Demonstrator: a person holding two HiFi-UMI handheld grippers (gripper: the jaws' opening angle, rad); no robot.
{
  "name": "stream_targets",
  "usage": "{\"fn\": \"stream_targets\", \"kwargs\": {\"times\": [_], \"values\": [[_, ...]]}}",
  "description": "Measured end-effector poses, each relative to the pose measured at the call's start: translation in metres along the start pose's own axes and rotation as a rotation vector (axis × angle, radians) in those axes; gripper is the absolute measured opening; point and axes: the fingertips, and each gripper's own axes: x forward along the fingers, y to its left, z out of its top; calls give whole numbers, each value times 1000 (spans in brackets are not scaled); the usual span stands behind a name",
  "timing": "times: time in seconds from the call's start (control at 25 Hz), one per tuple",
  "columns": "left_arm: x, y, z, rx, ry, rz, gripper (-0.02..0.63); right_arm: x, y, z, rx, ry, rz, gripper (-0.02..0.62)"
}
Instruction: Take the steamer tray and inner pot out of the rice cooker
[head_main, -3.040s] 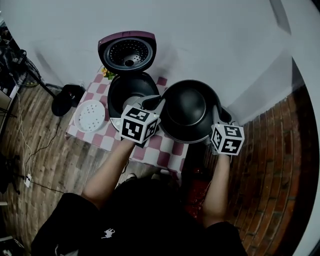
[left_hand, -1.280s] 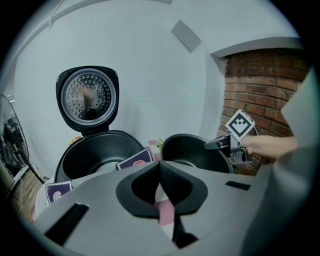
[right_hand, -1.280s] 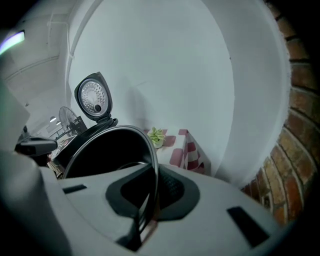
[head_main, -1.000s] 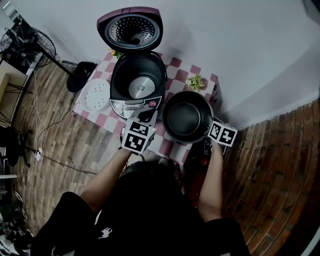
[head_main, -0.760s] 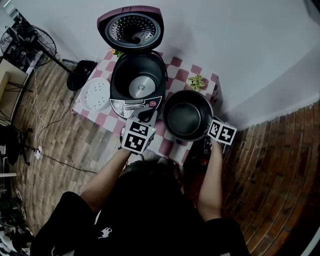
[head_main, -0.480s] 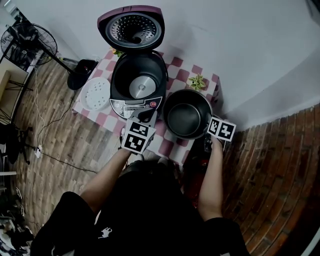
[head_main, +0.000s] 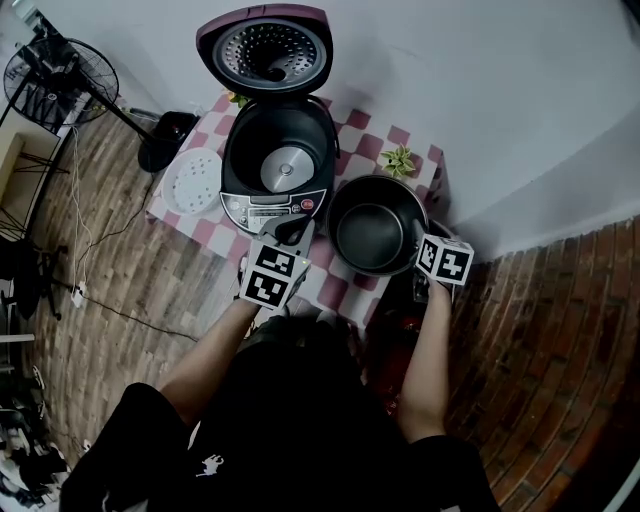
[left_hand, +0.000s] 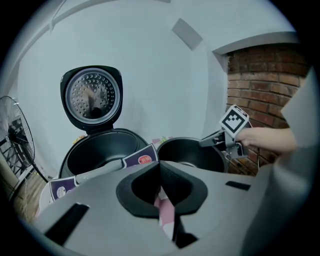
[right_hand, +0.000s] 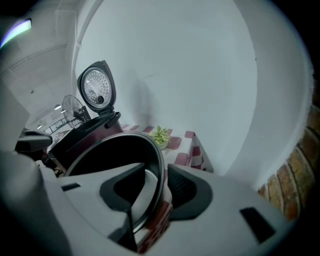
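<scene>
Sitting on the checkered table (head_main: 352, 122) just right of the open rice cooker (head_main: 278, 165), the black inner pot (head_main: 375, 225) has its rim between the jaws of the right gripper (right_hand: 159, 186), which are opening, pads off the metal; the white steamer tray (head_main: 190, 182) lies left of the cooker, and the left gripper (left_hand: 160, 181) hovers at its front, jaws closed together, empty

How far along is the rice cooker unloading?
Done: steamer tray lies on the table left of the rice cooker; inner pot stands right of it; the cooker's well is empty. In hand: the right gripper straddles the pot's rim, jaws opening. The left gripper is shut on nothing. Left: draw the right gripper clear.
</scene>
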Motion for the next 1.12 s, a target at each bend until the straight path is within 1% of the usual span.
{"fn": "stream_targets", "kwargs": {"times": [0.08,0.12,0.2,0.4,0.48,0.56,0.6,0.64,0.68,0.92,1.12], "values": [[-4,-1,2,-3,-12,3,3,-7,7,9,-31,-27,22,165],[-7,-2,2,-4,-20,4,3,-11,9,14,-50,-40,25,176],[-14,-2,5,-8,-43,4,3,-21,16,26,-76,-81,28,178],[-34,4,8,-67,-96,-25,3,-54,43,55,-83,-216,59,178],[-44,10,8,-64,-118,-20,3,-68,60,64,-82,-272,84,176],[-55,18,9,-48,-144,-10,3,-79,79,69,-78,-313,107,116],[-61,22,9,-42,-157,-5,3,-84,88,69,-77,-326,114,78],[-67,28,9,-38,-171,2,3,-88,98,69,-78,-338,118,26],[-74,33,9,-35,-184,8,3,-92,108,68,-81,-348,122,3],[-121,59,-1,-21,-240,15,3,-129,167,55,-100,-410,112,2],[-162,76,-15,-53,-278,-1,2,-161,212,39,-136,-444,87,3]]}}
